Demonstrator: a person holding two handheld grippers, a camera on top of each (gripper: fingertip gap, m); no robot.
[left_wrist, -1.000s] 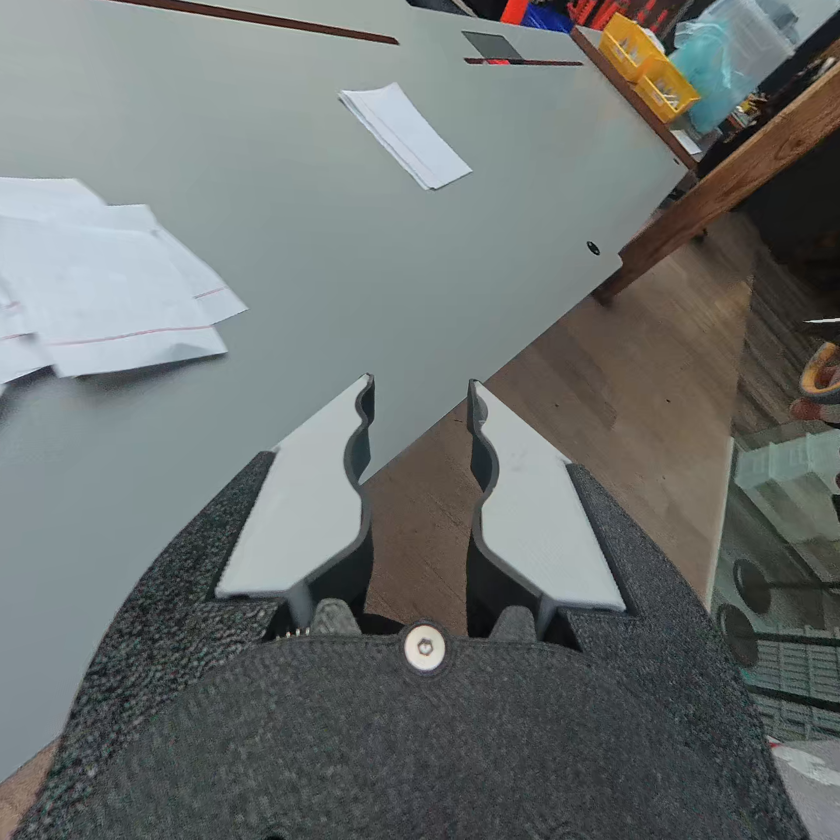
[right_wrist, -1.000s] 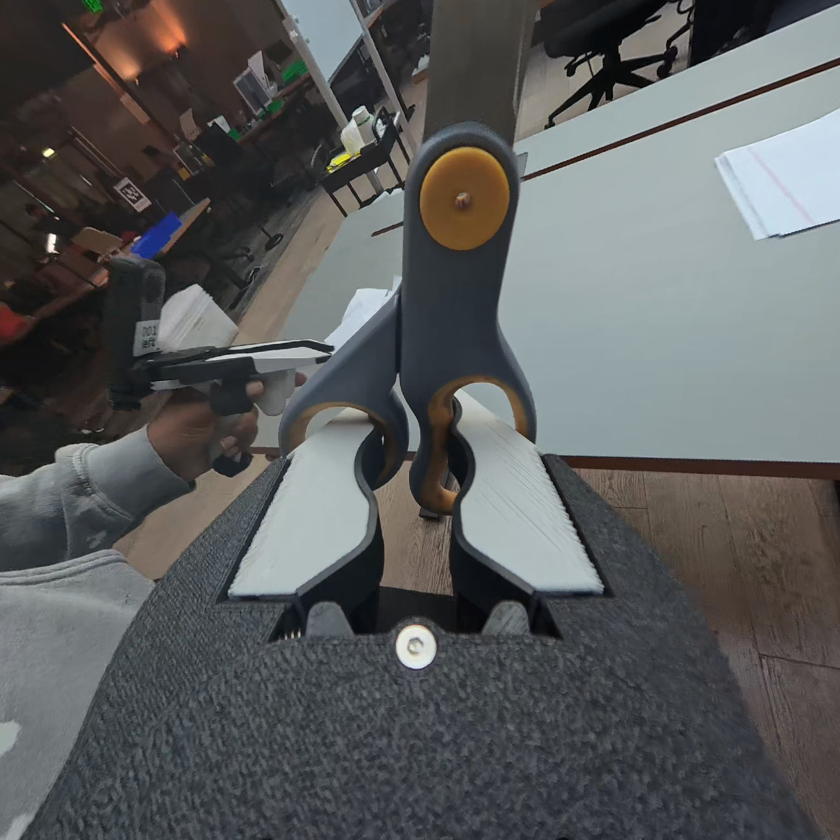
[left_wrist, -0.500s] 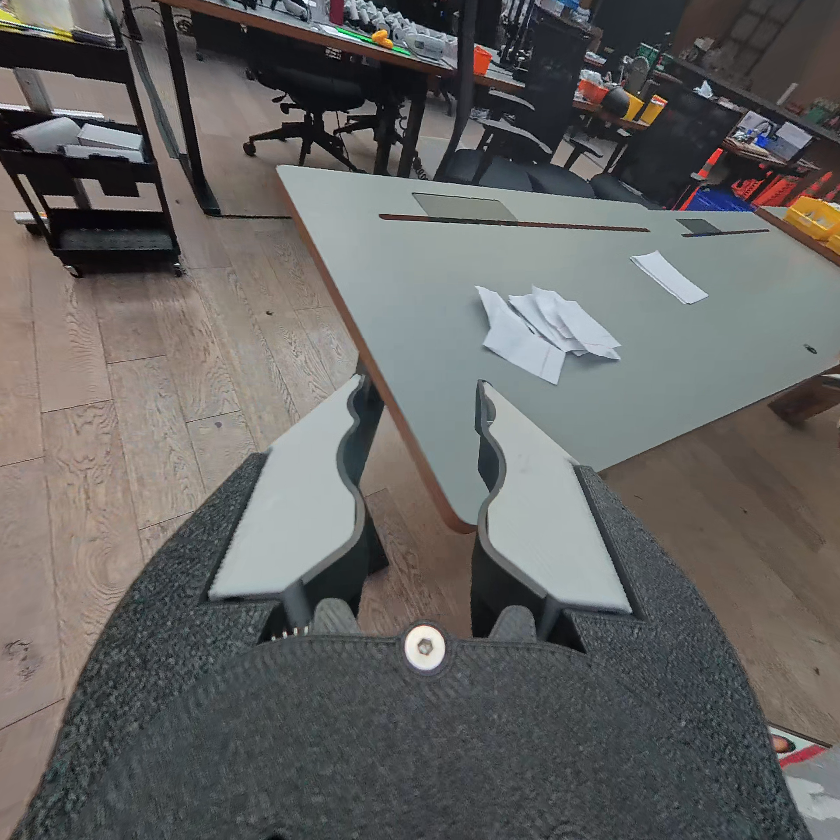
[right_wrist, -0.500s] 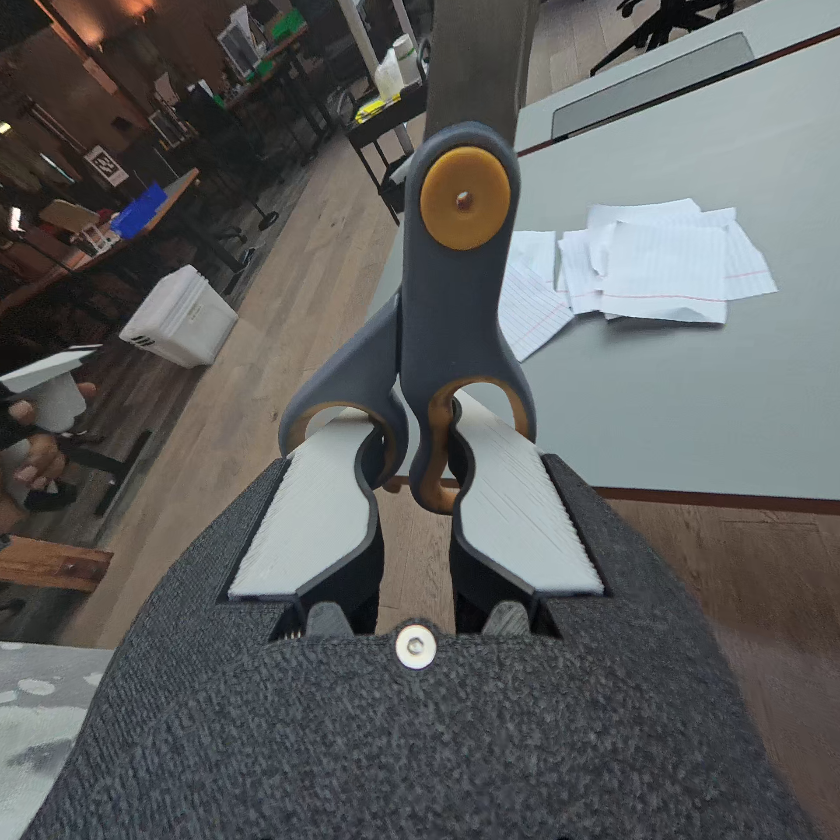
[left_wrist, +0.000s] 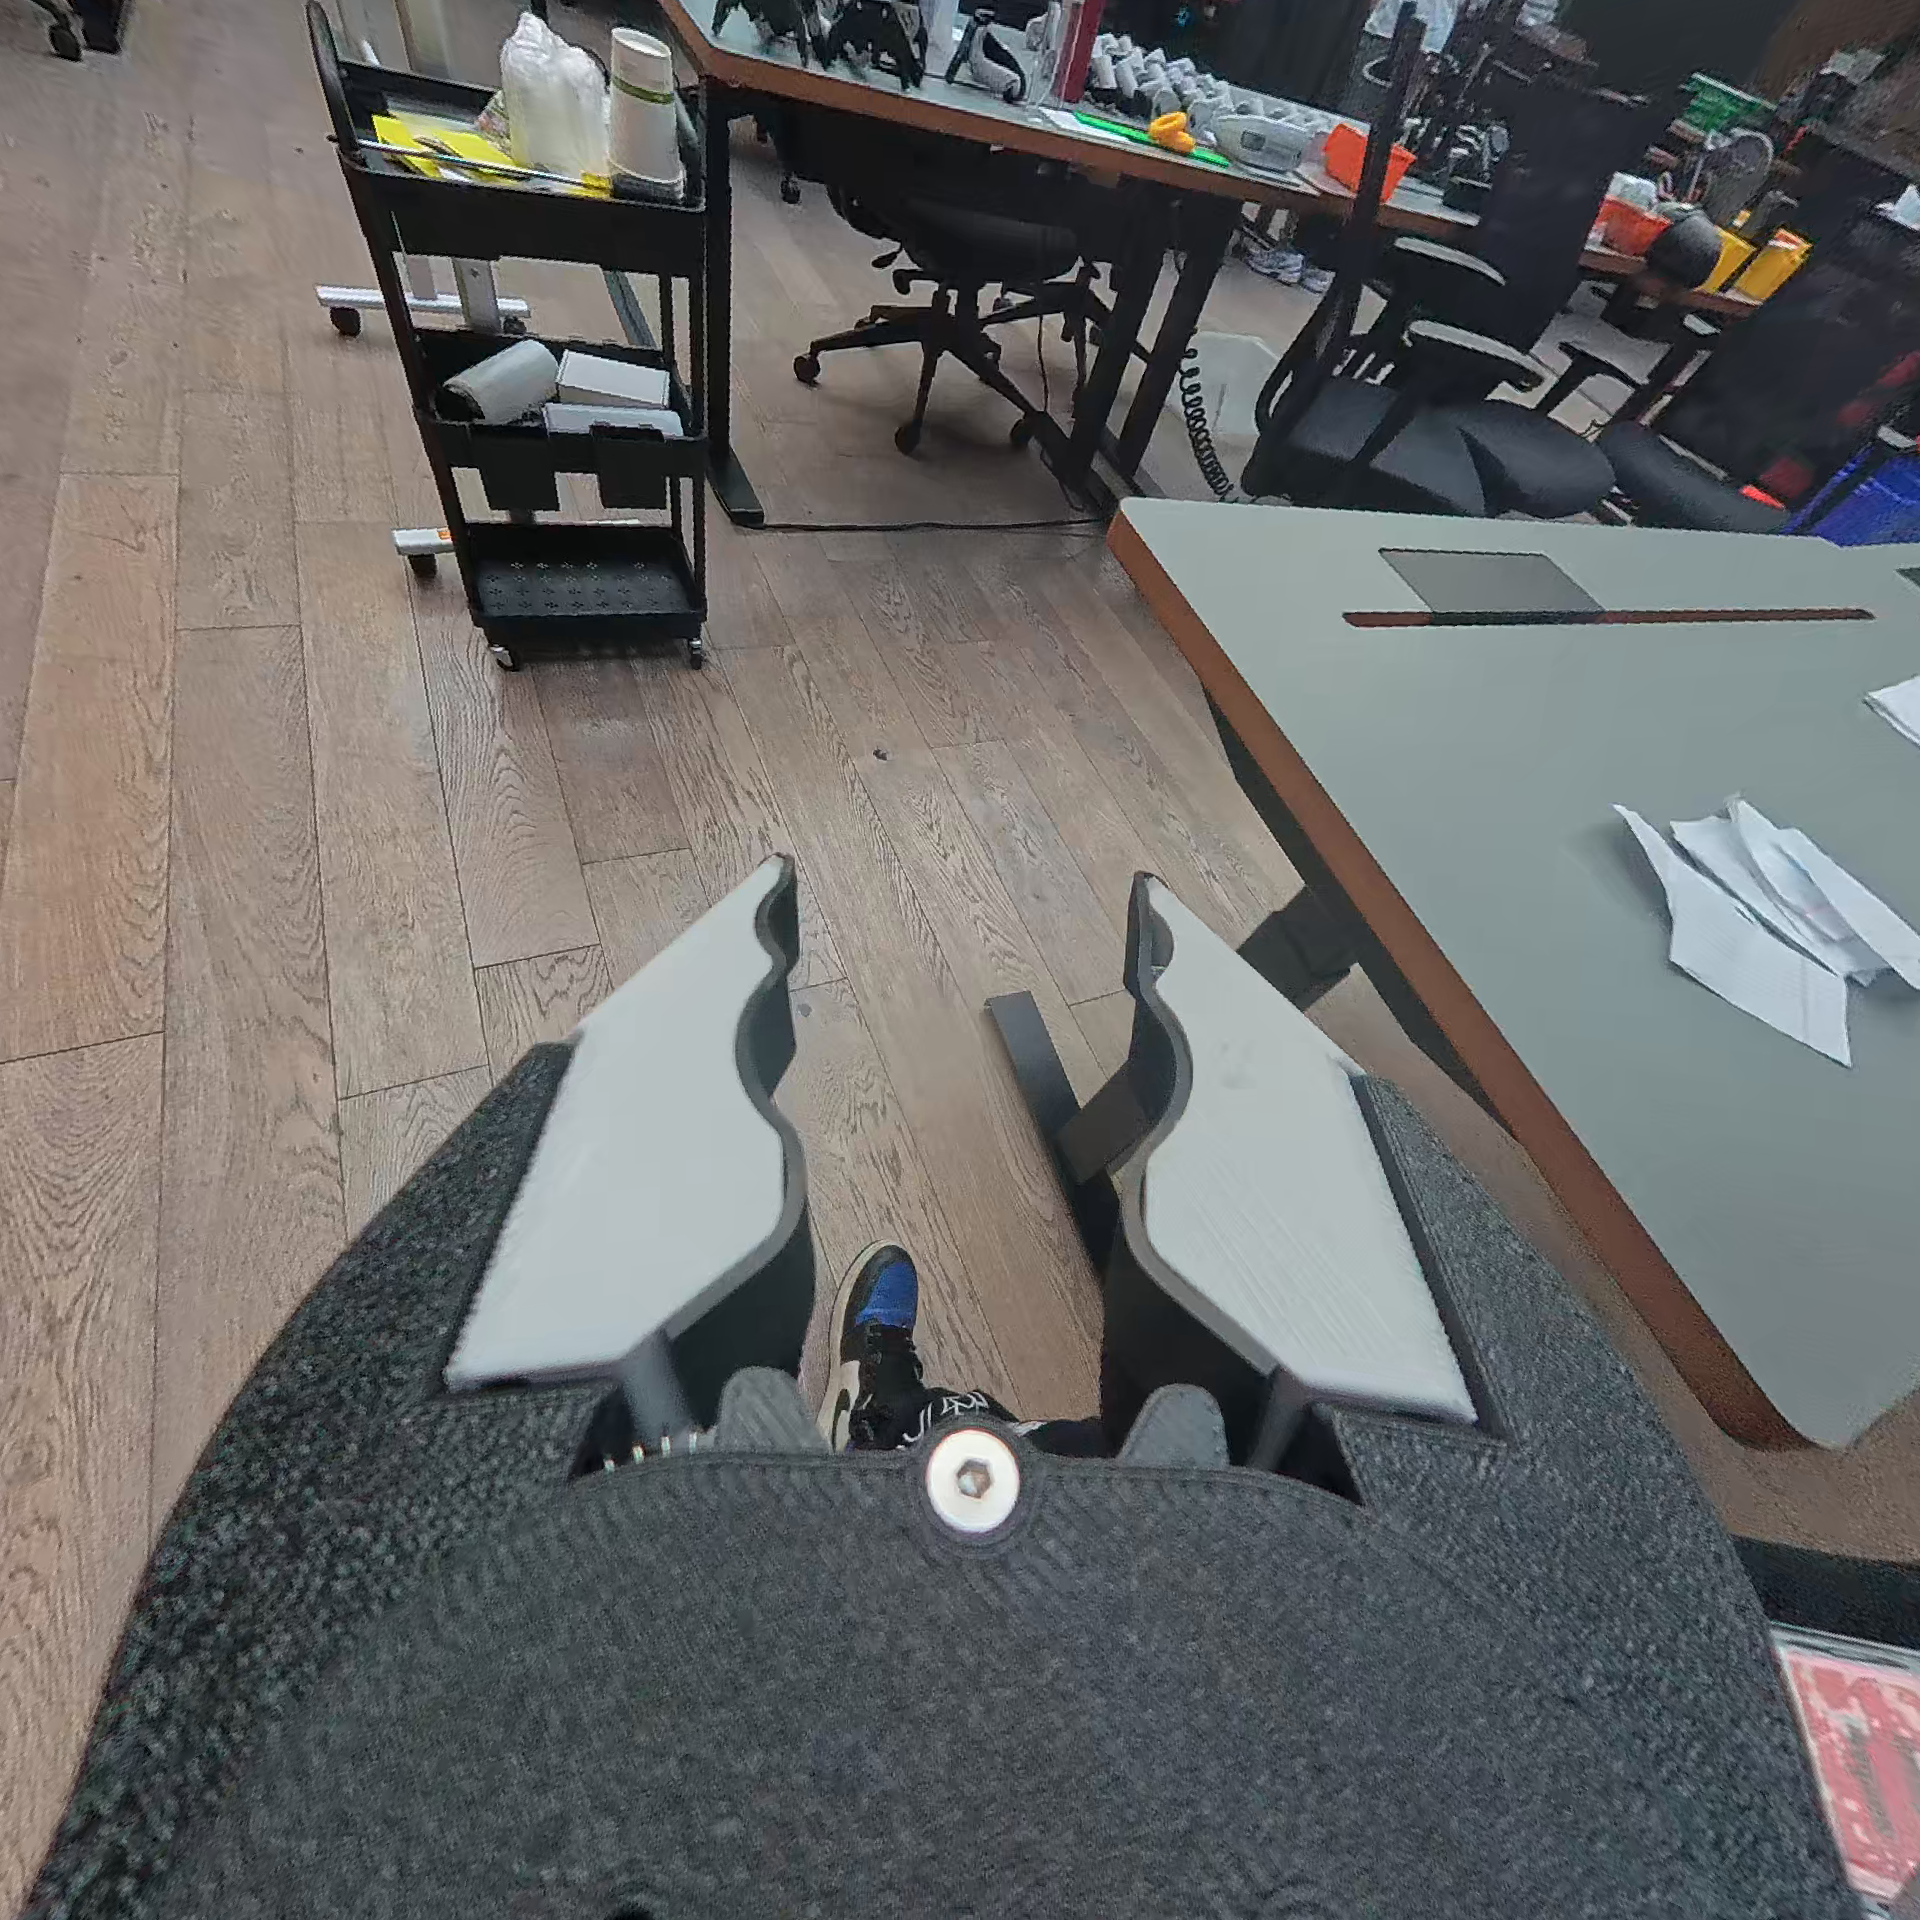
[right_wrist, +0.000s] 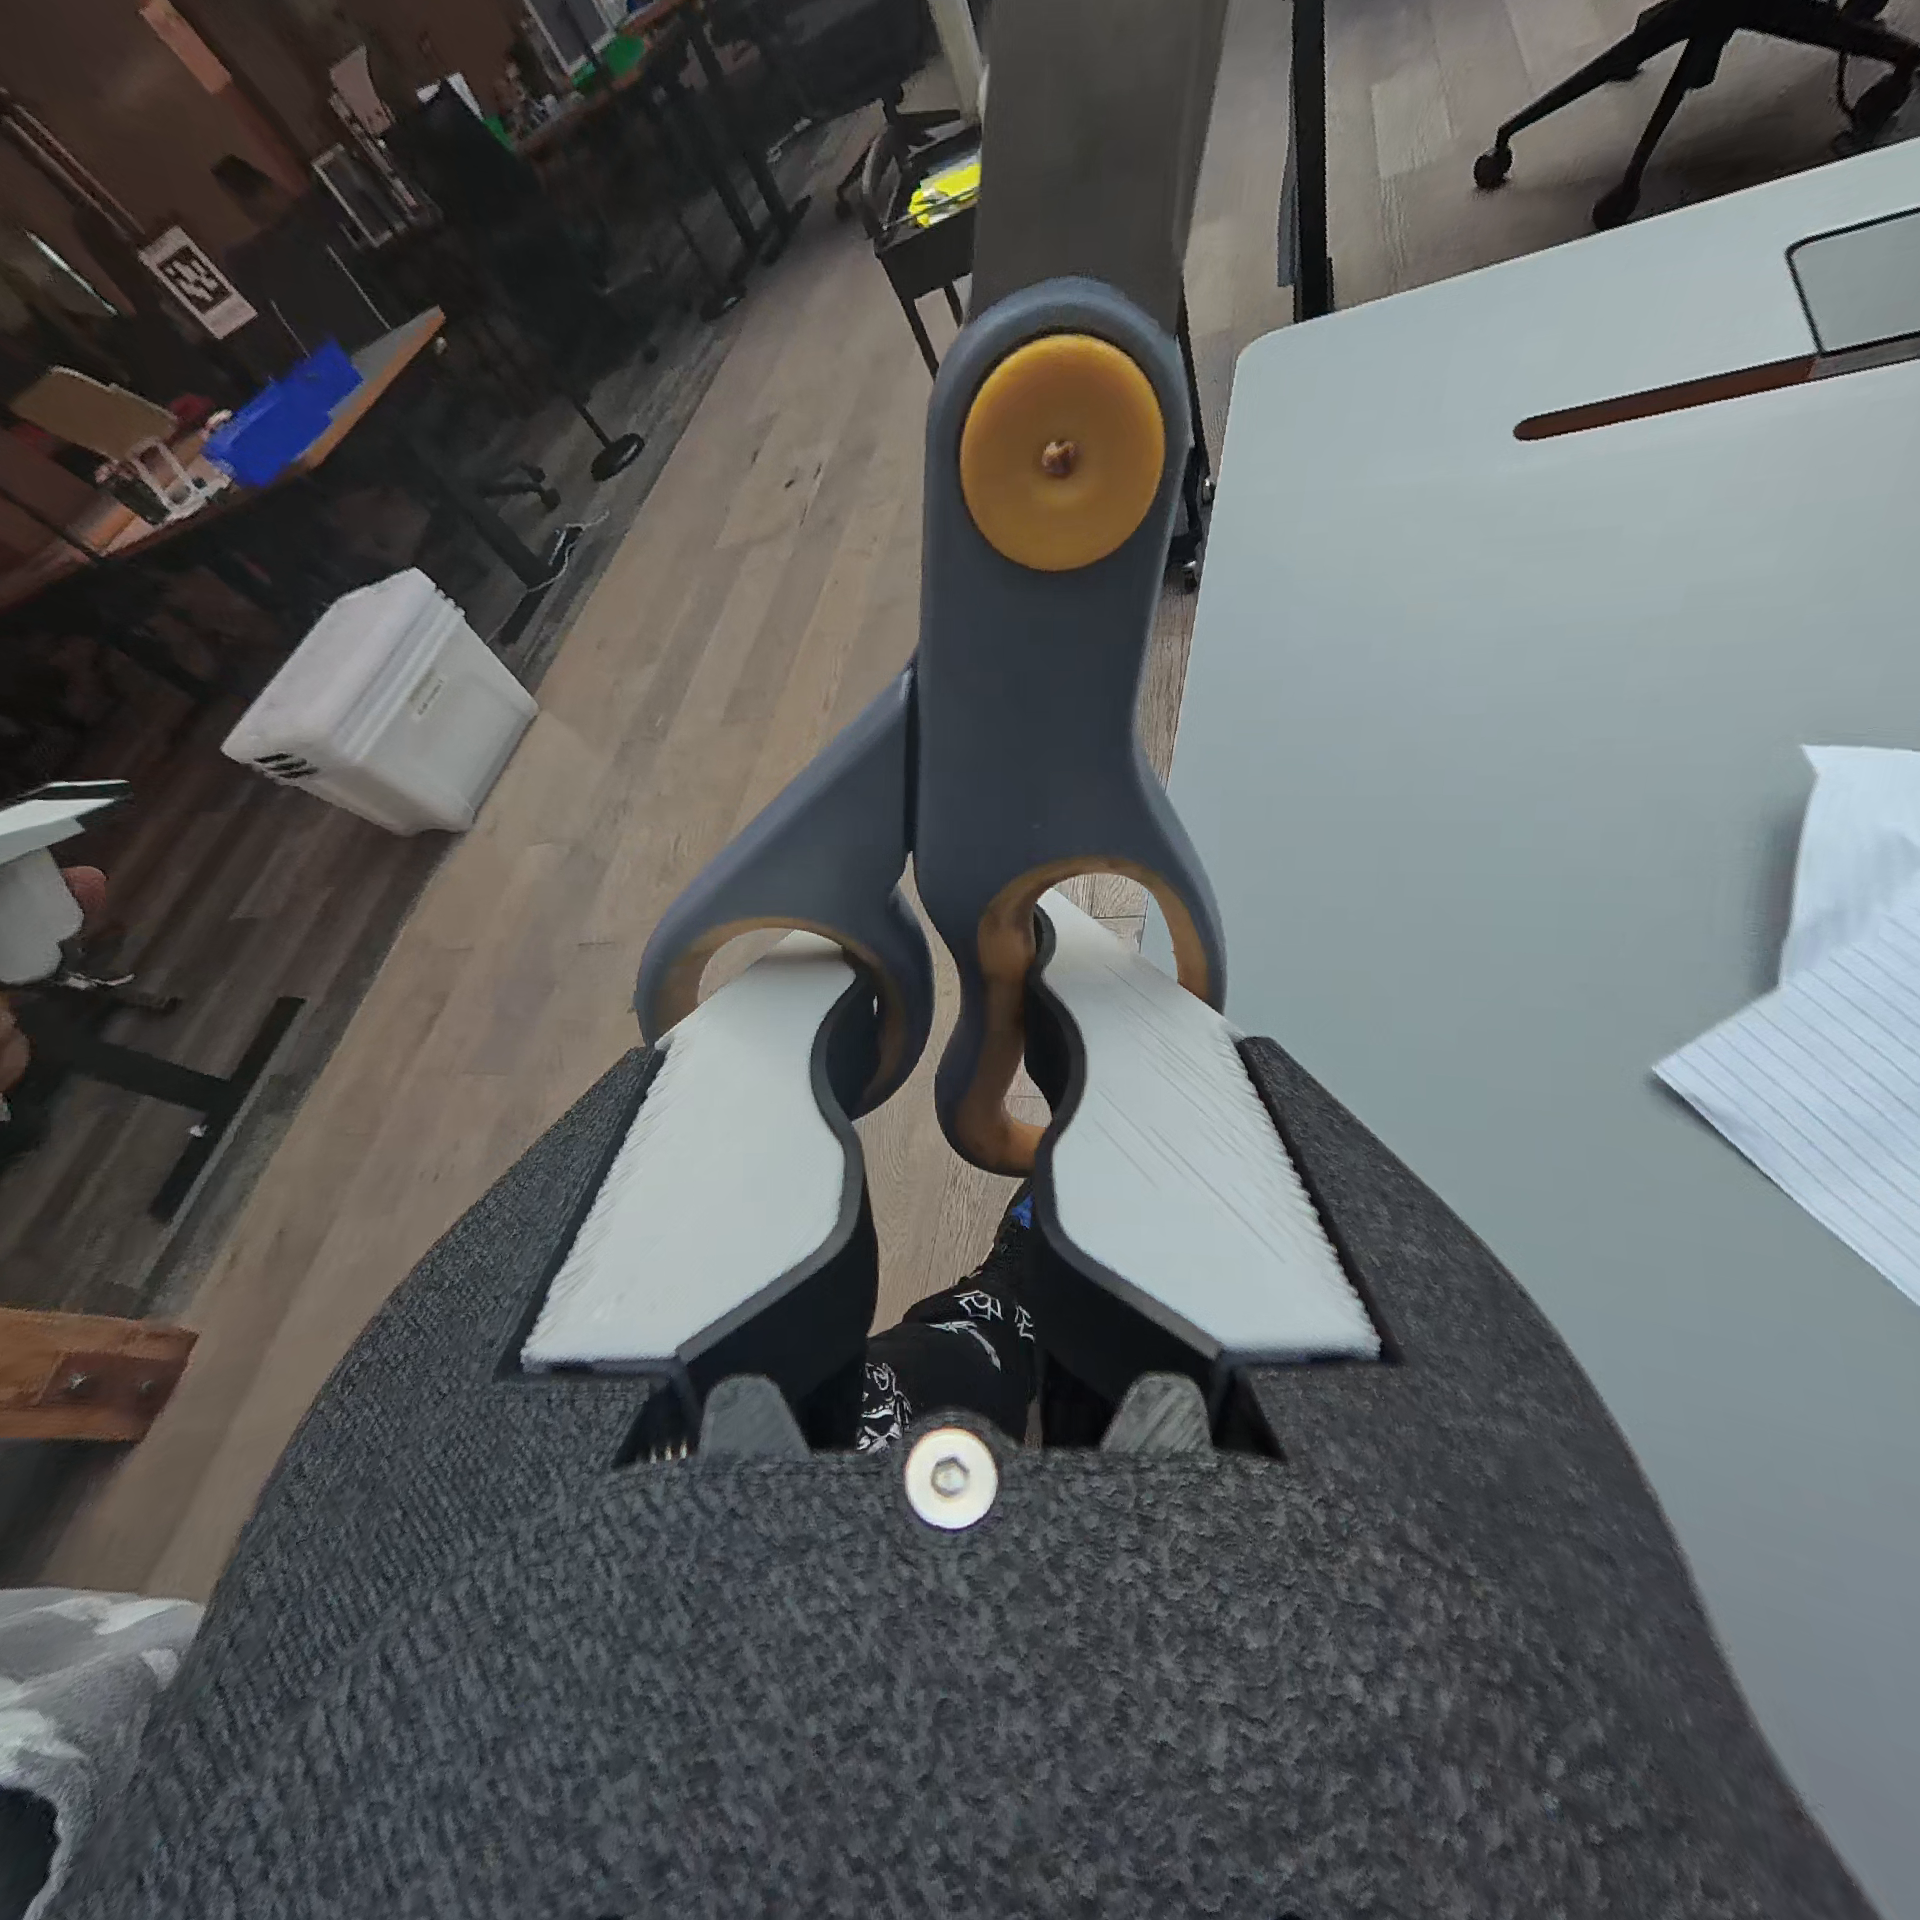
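My right gripper (right_wrist: 945, 935) is shut on grey scissors with orange trim (right_wrist: 1039, 675). Its fingers pass through the two handle loops and the steel blade (right_wrist: 1091, 135) points up and away, closed. It hangs over the wooden floor just left of the grey table (right_wrist: 1507, 623), where a lined paper sheet (right_wrist: 1829, 1091) lies. My left gripper (left_wrist: 961, 883) is open and empty, over the floor left of the same table (left_wrist: 1558, 779). A loose pile of cut paper pieces (left_wrist: 1766, 935) lies on that table, well right of its fingers.
A black rolling cart (left_wrist: 561, 416) and office chairs (left_wrist: 966, 260) stand ahead on the floor, beside a cluttered desk (left_wrist: 1039, 114). A white bin (right_wrist: 384, 707) sits on the floor to the left. A person's shoe (left_wrist: 878, 1320) shows below the left gripper.
Both views have swung left, off the table and toward the floor. My left gripper has opened wider. The scissors stay held the same way in the right gripper.
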